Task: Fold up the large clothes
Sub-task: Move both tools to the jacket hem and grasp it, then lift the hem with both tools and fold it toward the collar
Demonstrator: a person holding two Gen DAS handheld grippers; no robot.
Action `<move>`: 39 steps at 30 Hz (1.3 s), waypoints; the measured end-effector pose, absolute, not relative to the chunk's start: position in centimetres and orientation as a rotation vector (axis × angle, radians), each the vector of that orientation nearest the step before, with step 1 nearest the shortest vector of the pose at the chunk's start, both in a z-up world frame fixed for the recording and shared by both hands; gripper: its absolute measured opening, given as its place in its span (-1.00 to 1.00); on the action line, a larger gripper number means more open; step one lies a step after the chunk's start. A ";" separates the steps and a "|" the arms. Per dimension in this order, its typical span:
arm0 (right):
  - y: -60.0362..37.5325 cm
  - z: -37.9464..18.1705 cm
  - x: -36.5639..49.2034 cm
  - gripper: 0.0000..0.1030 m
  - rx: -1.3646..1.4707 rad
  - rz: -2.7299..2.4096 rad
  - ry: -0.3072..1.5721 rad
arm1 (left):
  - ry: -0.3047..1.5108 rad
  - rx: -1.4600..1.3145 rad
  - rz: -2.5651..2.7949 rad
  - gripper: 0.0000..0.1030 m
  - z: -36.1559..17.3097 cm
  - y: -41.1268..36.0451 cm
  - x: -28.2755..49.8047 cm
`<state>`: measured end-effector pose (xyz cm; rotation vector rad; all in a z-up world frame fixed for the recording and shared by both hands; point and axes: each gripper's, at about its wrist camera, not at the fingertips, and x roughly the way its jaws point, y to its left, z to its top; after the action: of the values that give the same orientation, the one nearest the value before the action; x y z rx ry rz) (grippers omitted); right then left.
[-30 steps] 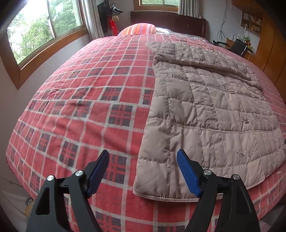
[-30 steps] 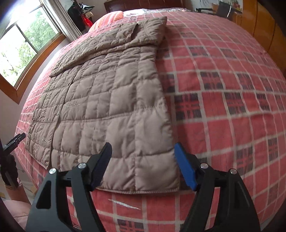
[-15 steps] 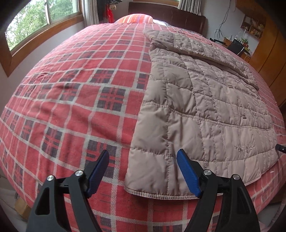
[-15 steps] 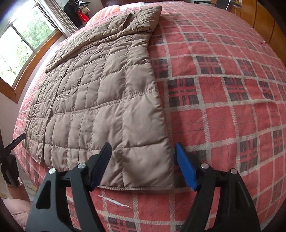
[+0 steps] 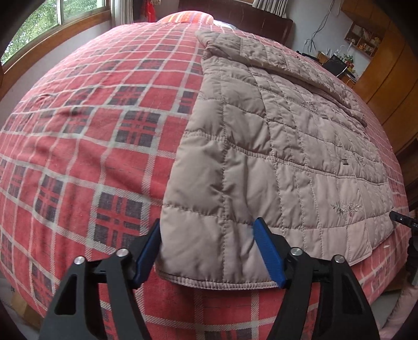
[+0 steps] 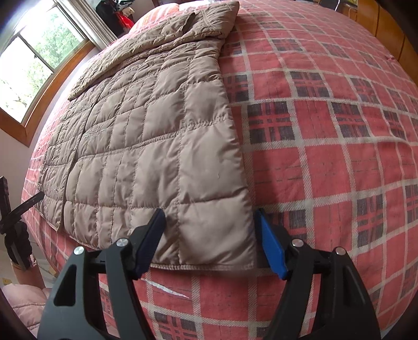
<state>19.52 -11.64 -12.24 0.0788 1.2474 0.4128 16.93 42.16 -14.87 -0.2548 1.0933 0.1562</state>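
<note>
A large tan quilted coat (image 5: 274, 146) (image 6: 146, 136) lies flat on the red plaid bed, hem toward me, sleeves folded across its top. My left gripper (image 5: 209, 245) is open, its blue pads (image 5: 269, 253) standing either side of the hem's left corner. My right gripper (image 6: 211, 240) is open too, and its blue pads (image 6: 271, 248) straddle the hem's right corner. Neither has closed on the fabric. The right gripper's tip (image 5: 402, 219) shows at the far right of the left wrist view, and the left gripper (image 6: 15, 211) at the left edge of the right wrist view.
The red plaid bedspread (image 5: 86, 136) (image 6: 326, 130) covers a wide bed with bare room on both sides of the coat. A striped pillow (image 5: 188, 17) and dark headboard (image 5: 235, 18) lie at the far end. A window (image 6: 34, 60) is on the left, wooden cabinets (image 5: 386, 78) on the right.
Both grippers have moved forward and down to the coat's hem, so each bottom corner now sits between open pads. The coat has not moved.
</note>
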 end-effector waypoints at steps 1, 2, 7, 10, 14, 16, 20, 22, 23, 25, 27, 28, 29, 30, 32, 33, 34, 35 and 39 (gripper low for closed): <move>-11.7 -12.3 19.5 0.25 0.077 0.415 1.247 | 1.092 -0.251 0.157 0.20 -14.8 42.1 16.9; -11.7 -12.3 19.5 0.16 0.073 0.421 1.247 | 1.090 -0.249 0.157 0.09 -14.8 42.1 16.9; -11.6 -12.1 19.3 -0.49 0.071 0.463 1.246 | 1.097 -0.209 0.161 -0.18 -14.8 41.6 17.1; -11.6 -12.0 19.3 -0.74 0.087 0.489 1.242 | 1.091 -0.196 0.164 -0.47 -14.6 41.3 17.0; -11.4 -11.4 19.2 -0.80 0.080 0.500 1.228 | 1.067 -0.195 0.156 -0.71 -13.8 40.9 16.9; -11.4 -11.0 19.3 -0.82 0.080 0.506 1.215 | 1.054 -0.191 0.152 -0.75 -13.3 40.7 16.9; -11.4 -9.6 19.3 -0.83 0.101 0.529 1.186 | 1.017 -0.212 0.123 -0.77 -11.8 40.8 17.0; -11.4 -8.2 19.7 -0.84 0.115 0.552 1.158 | 0.993 -0.224 0.101 -0.78 -10.6 40.9 17.4; -11.3 -7.4 19.9 -0.84 0.115 0.564 1.143 | 0.977 -0.224 0.086 -0.78 -9.9 40.8 17.7; -11.1 -5.7 20.6 -0.84 0.104 0.576 1.110 | 0.949 -0.213 0.069 -0.78 -8.4 40.8 18.5; -10.8 -3.9 21.9 -0.84 0.098 0.587 1.079 | 0.920 -0.197 0.057 -0.78 -6.7 40.6 19.7; -10.8 -3.1 22.6 -0.84 0.097 0.590 1.066 | 0.903 -0.190 0.052 -0.78 -5.8 40.6 20.6; -10.7 -2.3 23.6 -0.84 0.093 0.592 1.055 | 0.889 -0.180 0.052 -0.78 -5.2 40.5 21.2; -10.4 -1.6 24.6 -0.84 0.092 0.592 1.048 | 0.872 -0.167 0.057 -0.78 -4.4 40.6 22.3; -10.2 -0.6 26.7 -0.84 0.099 0.590 1.044 | 0.854 -0.166 0.066 -0.78 -3.1 41.3 24.7; -10.1 -0.1 28.2 -0.84 0.106 0.589 1.047 | 0.848 -0.169 0.070 -0.78 -2.7 41.5 25.7; -9.9 0.3 29.6 -0.84 0.112 0.588 1.052 | 0.838 -0.172 0.081 -0.78 -2.2 41.8 27.1; -9.6 0.7 31.1 -0.84 0.119 0.582 1.056 | 0.832 -0.179 0.092 -0.78 -1.9 42.2 28.5; -8.9 1.7 36.2 -0.84 0.145 0.560 1.072 | 0.819 -0.198 0.116 -0.78 -1.0 43.4 33.5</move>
<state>36.17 -8.92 1.67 0.1450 1.0721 0.5602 33.48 43.43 -1.04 -0.1981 0.8190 0.1160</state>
